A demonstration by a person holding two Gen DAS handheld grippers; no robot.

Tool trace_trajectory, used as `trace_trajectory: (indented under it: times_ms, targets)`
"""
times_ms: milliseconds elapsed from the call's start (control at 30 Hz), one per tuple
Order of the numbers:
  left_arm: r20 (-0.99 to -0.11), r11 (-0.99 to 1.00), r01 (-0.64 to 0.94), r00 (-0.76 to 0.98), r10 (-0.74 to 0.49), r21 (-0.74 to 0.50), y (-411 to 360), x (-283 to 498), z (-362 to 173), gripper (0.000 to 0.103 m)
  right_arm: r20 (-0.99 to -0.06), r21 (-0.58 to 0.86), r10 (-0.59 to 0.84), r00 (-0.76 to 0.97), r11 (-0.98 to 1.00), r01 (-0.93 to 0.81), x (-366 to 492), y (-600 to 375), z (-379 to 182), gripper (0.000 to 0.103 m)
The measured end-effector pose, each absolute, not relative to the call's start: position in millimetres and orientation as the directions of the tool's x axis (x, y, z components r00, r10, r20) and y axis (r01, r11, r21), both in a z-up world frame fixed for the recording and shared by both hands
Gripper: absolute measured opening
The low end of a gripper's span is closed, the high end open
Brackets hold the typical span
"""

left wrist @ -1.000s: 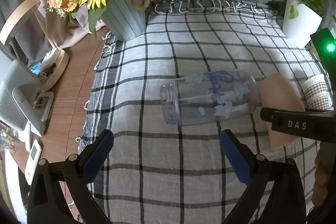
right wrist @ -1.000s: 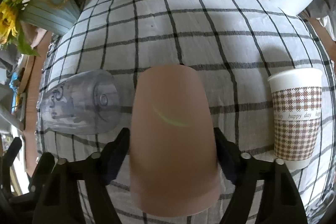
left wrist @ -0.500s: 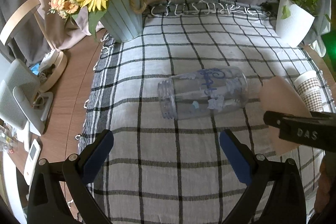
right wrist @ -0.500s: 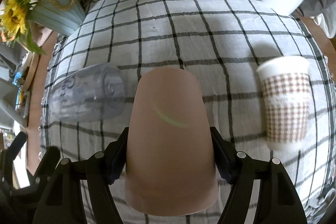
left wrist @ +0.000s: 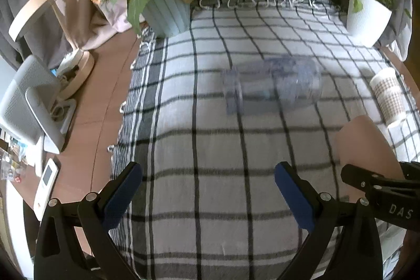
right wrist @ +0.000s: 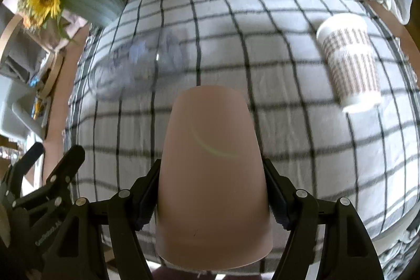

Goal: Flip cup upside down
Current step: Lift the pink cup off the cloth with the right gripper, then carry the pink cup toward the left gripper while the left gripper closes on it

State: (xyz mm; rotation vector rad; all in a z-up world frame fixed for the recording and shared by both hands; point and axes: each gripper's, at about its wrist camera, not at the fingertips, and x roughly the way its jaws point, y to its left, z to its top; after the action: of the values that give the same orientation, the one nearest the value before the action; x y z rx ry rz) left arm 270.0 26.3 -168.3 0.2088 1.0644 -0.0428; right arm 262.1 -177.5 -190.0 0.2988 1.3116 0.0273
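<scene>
Fingers, left gripper [left wrist: 208, 194]: blue-padded, spread wide, holding nothing.
Clear cup [left wrist: 271, 85]: ribbed-mouth plastic, lying sideways on checked cloth [left wrist: 210, 127].
Fingers, right gripper [right wrist: 212, 197]: clamped on smooth, matte pink cup [right wrist: 214, 156], tapered.
Paper cup [right wrist: 349, 62]: houndstooth, rightmost.

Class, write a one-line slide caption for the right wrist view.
Right gripper clamps a pink cup above the checked cloth, paper cup to its right.

A: Where does the left wrist view sit?
B: Above the near left, facing far across the checked cloth [left wrist: 210, 138].
A: And the right wrist view?
B: Near right, closer in; both share the clear jar [left wrist: 273, 85] [right wrist: 139, 67].
</scene>
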Motion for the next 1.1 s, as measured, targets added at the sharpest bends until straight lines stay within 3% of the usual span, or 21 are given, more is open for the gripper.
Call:
trace_trajectory:
  times_ms: [633,700,733,1100]
  targets:
    - [-0.890,0.970,0.190,0.454,0.052,0.154,27,261,-186,0.103,-0.961,0.167,0.124,0.246,0.972,0.164,241,-161,-210,0.072]
    - [-0.892,0.969,0.193,0.450,0.050,0.152,27,261,-185,0.103,-0.955,0.179,0.129,0.267,0.968,0.174,239,-163,-208,0.076]
    - [-0.893,0.970,0.194,0.448,0.043,0.145,27,261,-184,0.103,-0.950,0.190,0.134,0.283,0.965,0.182,237,-165,-205,0.080]
    - [-0.895,0.963,0.267,0.438,-0.081,0.043,-13,257,-142,0.103,-0.864,0.195,0.013,0.503,0.930,0.312,203,-211,-121,0.082]
